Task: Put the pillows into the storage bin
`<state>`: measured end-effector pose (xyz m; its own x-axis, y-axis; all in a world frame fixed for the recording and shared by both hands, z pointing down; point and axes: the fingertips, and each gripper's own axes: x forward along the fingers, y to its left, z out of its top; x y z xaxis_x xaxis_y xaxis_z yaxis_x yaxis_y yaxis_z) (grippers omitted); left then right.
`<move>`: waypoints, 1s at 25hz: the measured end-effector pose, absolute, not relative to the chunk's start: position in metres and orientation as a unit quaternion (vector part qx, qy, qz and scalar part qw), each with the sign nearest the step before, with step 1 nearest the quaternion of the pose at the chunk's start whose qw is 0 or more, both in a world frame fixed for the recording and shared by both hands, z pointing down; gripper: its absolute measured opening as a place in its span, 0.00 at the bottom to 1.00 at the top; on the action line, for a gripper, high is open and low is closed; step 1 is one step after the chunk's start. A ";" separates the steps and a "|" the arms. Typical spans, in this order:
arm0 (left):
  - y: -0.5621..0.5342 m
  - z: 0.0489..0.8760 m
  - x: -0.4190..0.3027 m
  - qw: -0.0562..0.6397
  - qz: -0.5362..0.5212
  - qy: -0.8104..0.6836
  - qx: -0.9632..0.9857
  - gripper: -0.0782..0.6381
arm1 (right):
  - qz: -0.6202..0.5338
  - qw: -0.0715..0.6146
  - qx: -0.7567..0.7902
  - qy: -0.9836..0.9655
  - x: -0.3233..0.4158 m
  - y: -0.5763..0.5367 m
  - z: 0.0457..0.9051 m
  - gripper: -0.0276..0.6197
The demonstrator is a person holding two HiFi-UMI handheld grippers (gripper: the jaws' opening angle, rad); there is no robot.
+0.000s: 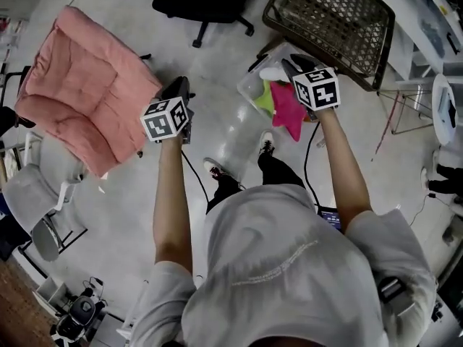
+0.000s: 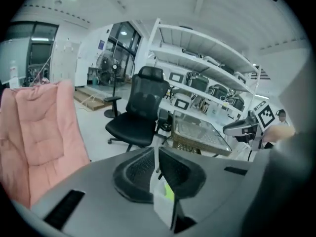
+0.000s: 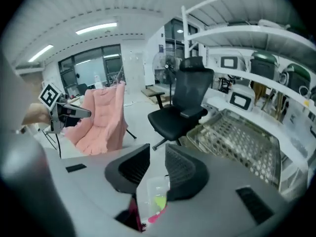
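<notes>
Now both are held up empty: left claw [image 2: 156, 154] pinched nearly together, right claw [image 3: 157, 154] partly apart. Pink and green pillows [image 1: 286, 108] lie in the clear storage bin [image 1: 247, 85] on the floor [image 1: 123, 215].

I assess this as an equipment lab or workshop with office furniture. Grounds: white metal shelving [image 2: 207, 68] along one wall carries rows of small screened devices [image 3: 240, 100]. The floor [image 1: 130, 215] is bare, pale and glossy. Strip lights [image 3: 96, 28] run across a panelled ceiling, and a glazed partition [image 3: 94, 65] closes the far end. I also note a black office chair [image 2: 138, 112], a pedestal fan [image 2: 106, 63] and a wire basket [image 1: 333, 20].
</notes>
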<state>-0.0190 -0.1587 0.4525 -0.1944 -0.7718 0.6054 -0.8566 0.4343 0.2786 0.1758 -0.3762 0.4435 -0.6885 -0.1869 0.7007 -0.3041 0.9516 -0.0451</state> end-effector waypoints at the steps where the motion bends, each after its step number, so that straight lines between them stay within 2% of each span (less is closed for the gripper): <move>1: -0.149 0.436 -0.030 0.337 0.055 -0.778 0.527 0.16 | 0.062 0.363 0.124 -0.921 0.161 -0.369 0.430 0.19; 4: -0.126 0.387 -0.057 0.295 0.040 -0.795 0.528 0.14 | 0.029 0.323 0.103 -0.940 0.124 -0.353 0.381 0.12; 8: -0.102 0.319 -0.089 0.216 0.035 -0.826 0.520 0.14 | -0.016 0.243 0.068 -0.967 0.068 -0.330 0.306 0.09; 14: -0.061 0.246 -0.102 0.133 0.062 -0.851 0.505 0.14 | -0.062 0.181 0.024 -0.981 0.029 -0.279 0.237 0.08; 25: -0.023 0.150 -0.087 0.033 0.081 -0.874 0.478 0.14 | -0.134 0.092 -0.024 -0.986 0.011 -0.234 0.146 0.08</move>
<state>-0.0865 -0.0232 0.1504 -0.5404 -0.8306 0.1347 -0.8412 0.5293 -0.1109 0.0110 -0.2341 0.1460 -0.9819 0.0224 0.1882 0.0718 0.9630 0.2597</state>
